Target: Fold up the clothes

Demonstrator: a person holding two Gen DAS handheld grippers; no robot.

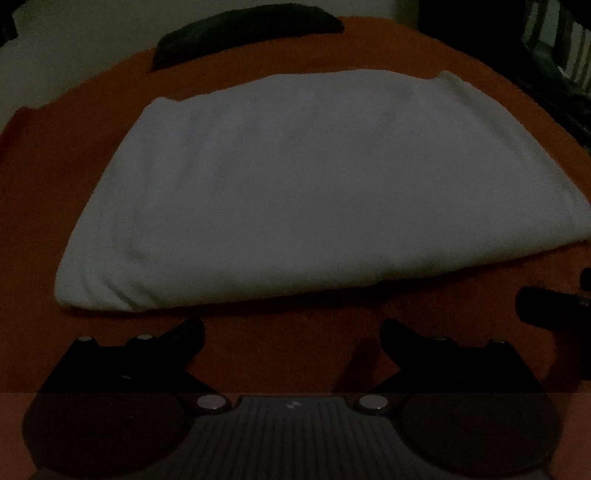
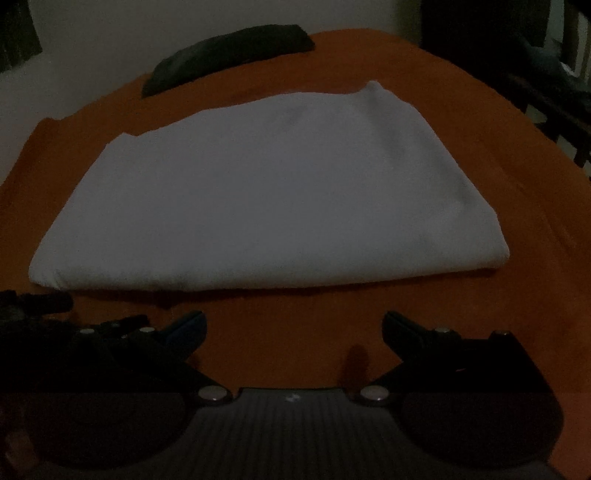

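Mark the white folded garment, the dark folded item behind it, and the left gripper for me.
White folded garment (image 1: 314, 184), left wrist view, middle of its top layer.
Dark folded item (image 2: 229, 51), right wrist view, its centre.
Left gripper (image 1: 291, 332), left wrist view, midway between its fingertips.

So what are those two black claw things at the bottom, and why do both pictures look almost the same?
Those claws are tools a person holds, one in each hand. Each has a small camera looking out along its two fingers, so you get two pictures of the same place from side by side. The left hand-held gripper and the right hand-held gripper are both open and hold nothing. In front of them a folded white cloth lies flat on an orange-covered surface. Behind it lies a dark, long, cushion-like thing; the picture is too dim to tell what it is.
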